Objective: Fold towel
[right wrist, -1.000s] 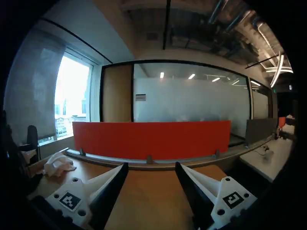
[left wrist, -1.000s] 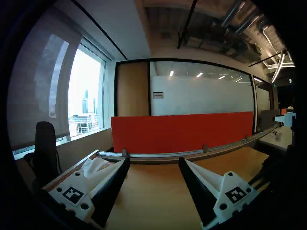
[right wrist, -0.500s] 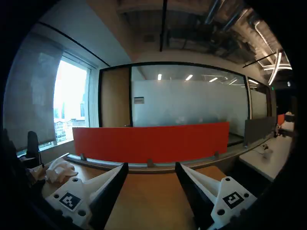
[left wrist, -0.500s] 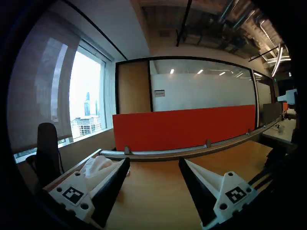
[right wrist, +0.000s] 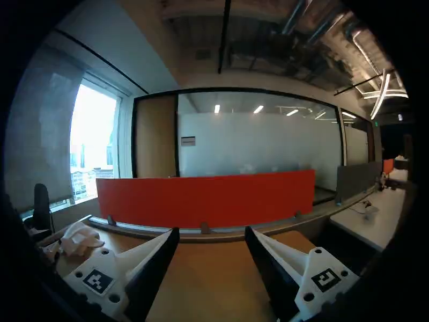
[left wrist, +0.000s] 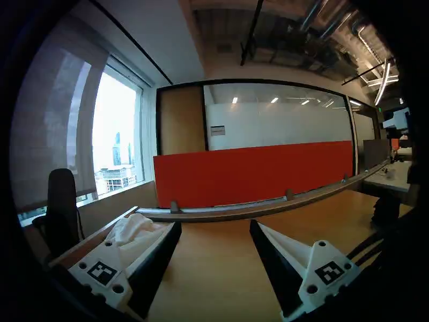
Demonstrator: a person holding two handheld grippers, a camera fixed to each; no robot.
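Fingers (left wrist: 155, 263) of the left gripper (left wrist: 214, 249) stand wide apart with nothing between them, and the right gripper (right wrist: 212, 257) is spread just as wide and equally empty, both hovering over the bare wooden bench (left wrist: 322, 214). The white towel (left wrist: 131, 231) lies crumpled in a heap at about 9 o'clock in the left gripper view, partly hidden behind that gripper's left-hand finger, near the bench's edge. In the right gripper view the same towel (right wrist: 80, 239) sits farther off at 8 o'clock. Beyond it run a red partition (left wrist: 252, 174) and a window (left wrist: 115, 145). Folding looks not yet begun. A good start would be swinging both grippers toward the heap, picking out one hem corner each instead of pinching the bunched middle, then drawing the cloth flat before any fold.
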